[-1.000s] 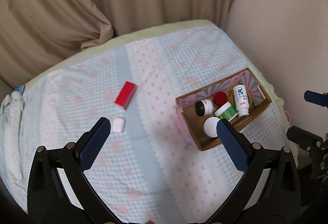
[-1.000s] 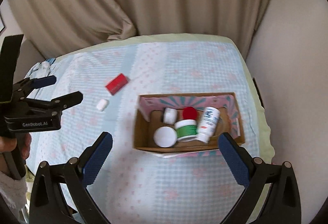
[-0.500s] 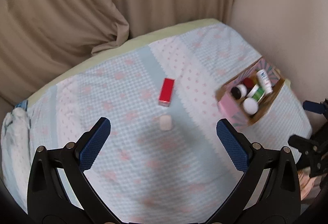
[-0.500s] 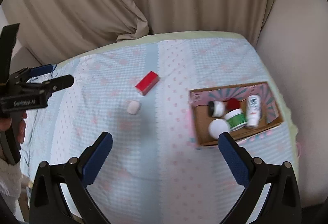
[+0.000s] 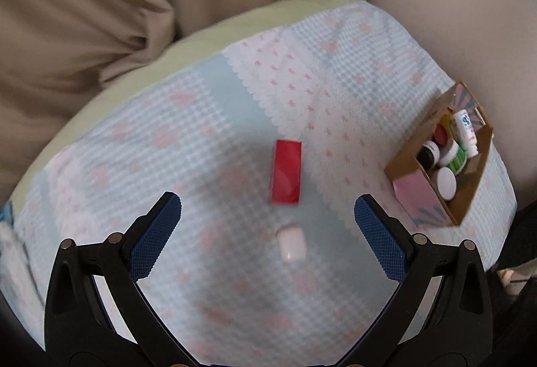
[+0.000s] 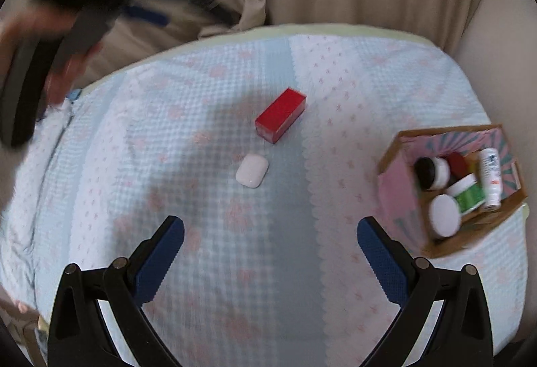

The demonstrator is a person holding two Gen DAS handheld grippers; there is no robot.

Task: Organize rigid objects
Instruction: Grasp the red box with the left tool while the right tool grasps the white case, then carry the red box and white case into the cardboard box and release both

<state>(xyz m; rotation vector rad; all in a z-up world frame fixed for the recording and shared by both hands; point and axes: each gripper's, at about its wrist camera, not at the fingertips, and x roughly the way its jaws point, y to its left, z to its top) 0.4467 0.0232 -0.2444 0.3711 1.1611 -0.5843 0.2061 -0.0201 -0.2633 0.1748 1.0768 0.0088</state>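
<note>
Over the bed [image 5: 335,71], both grippers have swung away from the cardboard box [image 6: 402,145] toward the red box [image 5: 286,171] and white earbud case [image 5: 291,242], left gripper [image 5: 267,231] and right gripper [image 6: 270,258] fingers spread empty.

Soft, even, dim indoor light for you here, no glare anywhere. A broad grey shadow pools on the bedspread [image 5: 235,266] around the red box [image 5: 286,171]. Your left view is slightly smeared all over. In the right view, the left gripper [image 6: 100,8] streaks into heavy blur top left. Both fisheyes bend the edges and darken at the corners.
</note>
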